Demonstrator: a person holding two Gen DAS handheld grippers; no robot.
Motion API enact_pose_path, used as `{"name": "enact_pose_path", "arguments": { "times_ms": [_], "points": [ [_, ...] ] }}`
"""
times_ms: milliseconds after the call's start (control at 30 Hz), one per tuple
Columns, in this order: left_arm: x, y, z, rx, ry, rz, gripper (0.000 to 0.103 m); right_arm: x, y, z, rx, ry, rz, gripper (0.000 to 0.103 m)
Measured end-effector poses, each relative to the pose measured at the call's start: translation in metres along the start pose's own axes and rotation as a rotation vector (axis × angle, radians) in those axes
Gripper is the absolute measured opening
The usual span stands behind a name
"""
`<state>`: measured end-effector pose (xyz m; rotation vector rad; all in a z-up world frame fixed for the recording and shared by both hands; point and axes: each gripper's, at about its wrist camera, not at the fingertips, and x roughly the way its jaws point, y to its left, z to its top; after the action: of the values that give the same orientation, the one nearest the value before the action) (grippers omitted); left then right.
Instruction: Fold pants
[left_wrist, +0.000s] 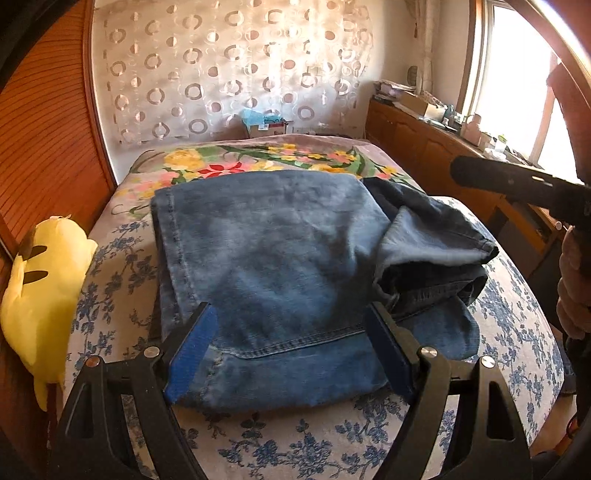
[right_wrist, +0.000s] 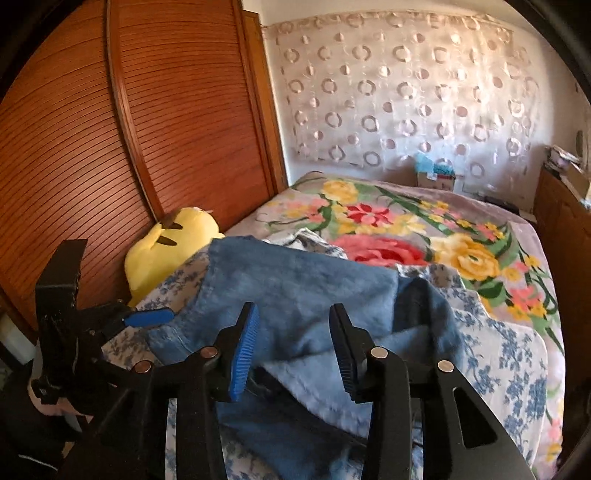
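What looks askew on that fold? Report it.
The jeans lie mostly flat on the bed, but the right side is untidy: a dark bunched section sticks out past the folded edge, layers gaping rather than stacked flush. Both grippers are open.

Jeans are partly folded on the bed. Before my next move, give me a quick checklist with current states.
1. Left gripper open: ok, jaws spread wide over the near edge of the jeans.
2. Right gripper open: ok, nothing between its pads.
3. Fold tidy on the left edge: ok, straight seam.
4. Fold tidy on the right: not ok, a dark bunched layer sticks out.
5. Yellow plush toy apart from the jeans: ok.
6. Layers underneath aligned: cannot tell, hidden.
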<state>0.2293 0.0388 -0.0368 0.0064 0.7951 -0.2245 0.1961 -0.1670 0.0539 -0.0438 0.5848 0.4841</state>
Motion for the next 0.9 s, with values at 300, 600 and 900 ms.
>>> {"name": "enact_pose_path", "arguments": {
  "times_ms": [300,600,900],
  "points": [
    [0.019,-0.025,0.003,0.047,0.039,-0.04,0.083,0.007,-0.028,-0.024,0.088,0.066,-0.116,0.042],
    [0.033,-0.042,0.01,0.077,0.06,-0.098,0.083,0.011,-0.032,-0.037,0.146,0.123,-0.147,0.045],
    [0.046,-0.047,0.009,0.079,0.081,-0.125,0.065,0.005,-0.038,-0.041,0.199,0.151,-0.166,0.045]
  ]
}}
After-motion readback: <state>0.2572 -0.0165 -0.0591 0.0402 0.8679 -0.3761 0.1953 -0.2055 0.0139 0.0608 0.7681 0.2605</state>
